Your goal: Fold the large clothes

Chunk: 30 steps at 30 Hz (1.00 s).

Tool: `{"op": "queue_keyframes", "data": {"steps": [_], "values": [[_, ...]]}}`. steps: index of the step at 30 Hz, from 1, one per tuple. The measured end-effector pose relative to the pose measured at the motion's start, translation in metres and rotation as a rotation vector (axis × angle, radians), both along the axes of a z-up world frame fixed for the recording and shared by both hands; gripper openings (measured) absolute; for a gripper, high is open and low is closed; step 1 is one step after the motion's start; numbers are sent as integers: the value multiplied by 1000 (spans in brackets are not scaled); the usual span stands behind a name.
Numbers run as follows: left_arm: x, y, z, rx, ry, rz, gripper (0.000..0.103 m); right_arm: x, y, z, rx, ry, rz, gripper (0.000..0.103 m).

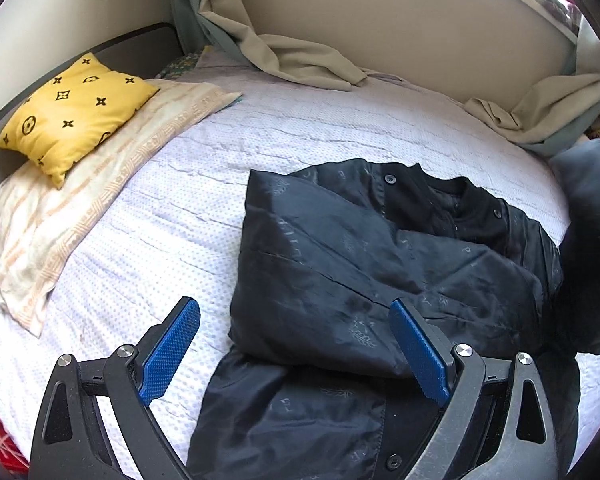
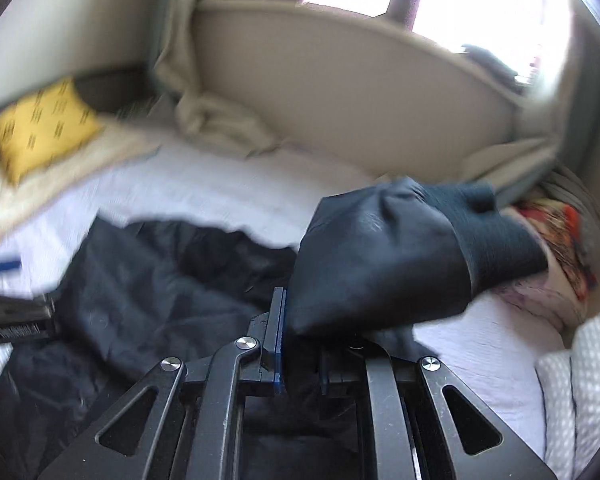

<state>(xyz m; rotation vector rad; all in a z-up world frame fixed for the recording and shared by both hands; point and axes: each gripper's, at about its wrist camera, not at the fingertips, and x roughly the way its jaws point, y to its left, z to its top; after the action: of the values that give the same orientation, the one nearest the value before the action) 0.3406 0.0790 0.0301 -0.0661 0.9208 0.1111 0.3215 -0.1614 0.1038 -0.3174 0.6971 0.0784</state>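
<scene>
Only rt view shows right hand-held gripper (image 2: 300,344) pinching jacket sleeve (image 2: 380,256) (left hand-held gripper (image 1: 296,350) spread).

A yellow cushion (image 1: 74,114) with black flower marks is lying at the far left of the bed, and it is resting on a cream towel with orange stripes (image 1: 80,216). The towel is spreading over the white dotted bedsheet (image 1: 188,208). A beige curtain (image 1: 300,62) is hanging down by the wall and its lower end is lying in folds on the far edge of the sheet. At the right side a red patterned cloth (image 2: 556,236) is lying beside the sheet, blurred. A white dotted pillow (image 2: 580,384) is sitting at the near right corner.
</scene>
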Motion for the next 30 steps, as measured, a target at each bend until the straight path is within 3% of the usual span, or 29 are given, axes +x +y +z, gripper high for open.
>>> {"op": "queue_keyframes", "data": {"steps": [3, 8, 10, 11, 14, 17, 20, 26, 30], "values": [[1, 8, 1, -9, 14, 19, 97, 8, 37, -41, -100, 81, 66, 8], [4, 29, 4, -50, 14, 78, 97, 1, 66, -91, -192, 130, 111, 9], [5, 33, 5, -63, 11, 86, 97, -1, 70, -105, -179, 161, 128, 17], [5, 33, 5, -65, 11, 86, 97, -3, 69, -108, -164, 173, 135, 28], [5, 29, 3, -48, 11, 71, 97, -11, 57, -106, -69, 186, 145, 54], [5, 17, 1, -15, 11, 40, 97, -23, 30, -88, 133, 226, 169, 55], [7, 3, -3, 11, 12, 8, 97, -34, -2, -68, 274, 230, 163, 54], [9, -26, -14, 57, 1, -76, 97, -28, -87, -27, 427, 147, -1, 43], [15, -41, -23, 64, -15, -123, 97, -15, -141, -22, 540, 160, -110, 37]]}}
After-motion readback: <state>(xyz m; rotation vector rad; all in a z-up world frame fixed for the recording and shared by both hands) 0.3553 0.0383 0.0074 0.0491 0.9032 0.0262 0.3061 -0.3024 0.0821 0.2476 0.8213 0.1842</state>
